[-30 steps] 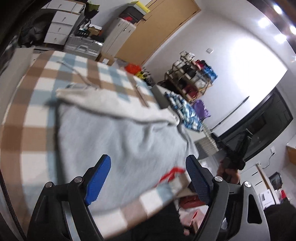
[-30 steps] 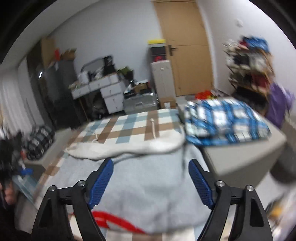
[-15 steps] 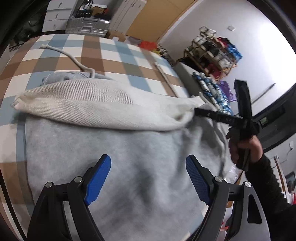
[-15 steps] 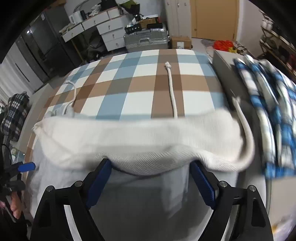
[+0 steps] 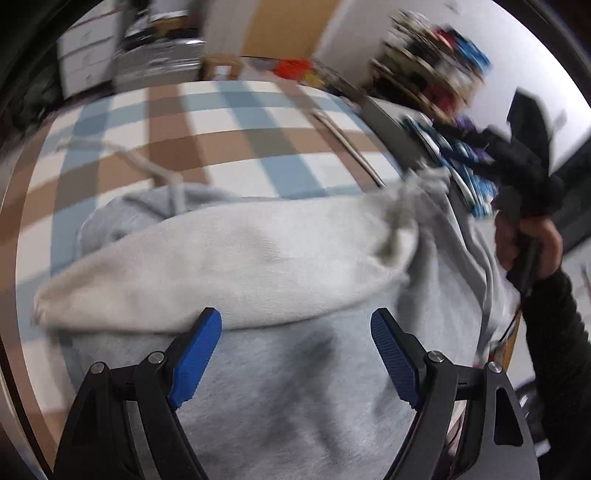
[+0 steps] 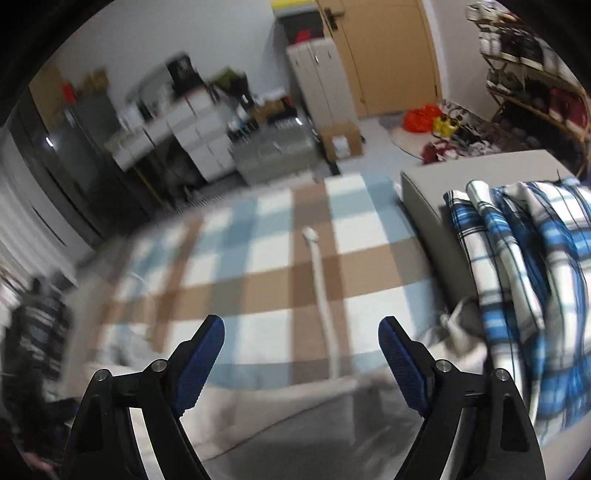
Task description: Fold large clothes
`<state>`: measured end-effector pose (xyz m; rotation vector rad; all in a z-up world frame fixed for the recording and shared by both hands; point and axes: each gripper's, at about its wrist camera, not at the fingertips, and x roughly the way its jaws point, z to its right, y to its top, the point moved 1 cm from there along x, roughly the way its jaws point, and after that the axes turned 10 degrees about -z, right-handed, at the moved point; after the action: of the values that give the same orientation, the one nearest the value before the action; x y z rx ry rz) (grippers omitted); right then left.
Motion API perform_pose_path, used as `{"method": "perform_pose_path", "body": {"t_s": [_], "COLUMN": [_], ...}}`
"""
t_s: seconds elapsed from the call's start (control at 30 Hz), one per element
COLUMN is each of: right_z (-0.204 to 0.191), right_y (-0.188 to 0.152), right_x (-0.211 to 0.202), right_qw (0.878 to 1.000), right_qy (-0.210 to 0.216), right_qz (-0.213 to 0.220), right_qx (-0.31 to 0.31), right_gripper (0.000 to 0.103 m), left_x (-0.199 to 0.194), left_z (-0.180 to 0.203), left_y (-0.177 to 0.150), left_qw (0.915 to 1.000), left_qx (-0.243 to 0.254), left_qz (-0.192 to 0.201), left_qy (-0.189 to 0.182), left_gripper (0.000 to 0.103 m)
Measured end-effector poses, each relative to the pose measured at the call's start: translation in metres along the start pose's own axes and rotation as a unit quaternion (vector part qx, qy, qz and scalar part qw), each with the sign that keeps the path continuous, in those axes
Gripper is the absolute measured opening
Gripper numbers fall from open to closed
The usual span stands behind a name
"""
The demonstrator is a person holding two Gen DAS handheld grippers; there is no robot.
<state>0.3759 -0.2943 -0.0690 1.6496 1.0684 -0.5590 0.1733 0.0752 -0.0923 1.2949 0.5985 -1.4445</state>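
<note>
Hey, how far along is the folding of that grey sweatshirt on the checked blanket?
Early. Done: the grey sweatshirt lies spread on the checked blanket, its cream hood lining turned out. In hand: nothing; the left gripper and right gripper are both open, hovering over it. Left: every fold; no sleeve or side is turned in yet.

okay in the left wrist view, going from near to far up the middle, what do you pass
Grey garment → cream folded-over band → checked blanket → brown door.
</note>
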Motion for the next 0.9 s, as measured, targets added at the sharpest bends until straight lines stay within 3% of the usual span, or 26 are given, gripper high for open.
{"method": "perform_pose_path", "body": {"t_s": [0.13, 0.2, 0.27, 0.37, 0.5, 0.6, 0.63, 0.67, 0.7, 0.73, 0.9], "right_z": [-0.008, -0.008, -0.006, 0.001, 0.013, 0.025, 0.027, 0.031, 0.033, 0.035, 0.039], "right_y": [-0.049, -0.085, -0.113, -0.143, -0.164, -0.173, -0.176, -0.178, -0.179, -0.179, -0.182], "right_x": [-0.050, -0.071, -0.081, -0.086, -0.089, -0.093, -0.095, -0.095, -0.095, -0.095, -0.092], "right_qw": [0.995, 0.989, 0.984, 0.981, 0.979, 0.975, 0.974, 0.973, 0.972, 0.971, 0.969], "right_qy": [0.064, 0.092, 0.111, 0.124, 0.137, 0.144, 0.148, 0.151, 0.153, 0.155, 0.172], "right_qz": [0.071, 0.111, 0.132, 0.136, 0.132, 0.140, 0.140, 0.142, 0.142, 0.142, 0.139], "right_qx": [0.003, 0.018, 0.031, 0.058, 0.080, 0.097, 0.100, 0.106, 0.110, 0.112, 0.109], "right_gripper": [0.091, 0.100, 0.101, 0.101, 0.101, 0.101, 0.101, 0.101, 0.101, 0.101, 0.101], "left_x": [0.012, 0.022, 0.031, 0.047, 0.058, 0.061, 0.061, 0.061, 0.061, 0.061, 0.061], "left_z": [0.037, 0.050, 0.065, 0.072, 0.067, 0.068, 0.069, 0.070, 0.072, 0.075, 0.087], "left_y": [0.015, 0.025, 0.033, 0.045, 0.062, 0.065, 0.066, 0.065, 0.064, 0.062, 0.056], "left_qw": [0.9958, 0.9939, 0.9915, 0.9910, 0.9886, 0.9834, 0.9815, 0.9804, 0.9793, 0.9758, 0.9637], "left_qx": [0.076, 0.094, 0.115, 0.117, 0.127, 0.153, 0.162, 0.167, 0.171, 0.187, 0.233], "left_qz": [-0.021, -0.026, -0.041, -0.064, -0.080, -0.093, -0.098, -0.103, -0.106, -0.105, -0.105], "left_qy": [0.046, 0.050, 0.044, -0.002, 0.015, 0.028, 0.027, 0.016, 0.019, 0.042, 0.077], "left_gripper": [0.080, 0.080, 0.080, 0.080, 0.080, 0.056, 0.042, 0.018, 0.003, 0.003, 0.003]}}
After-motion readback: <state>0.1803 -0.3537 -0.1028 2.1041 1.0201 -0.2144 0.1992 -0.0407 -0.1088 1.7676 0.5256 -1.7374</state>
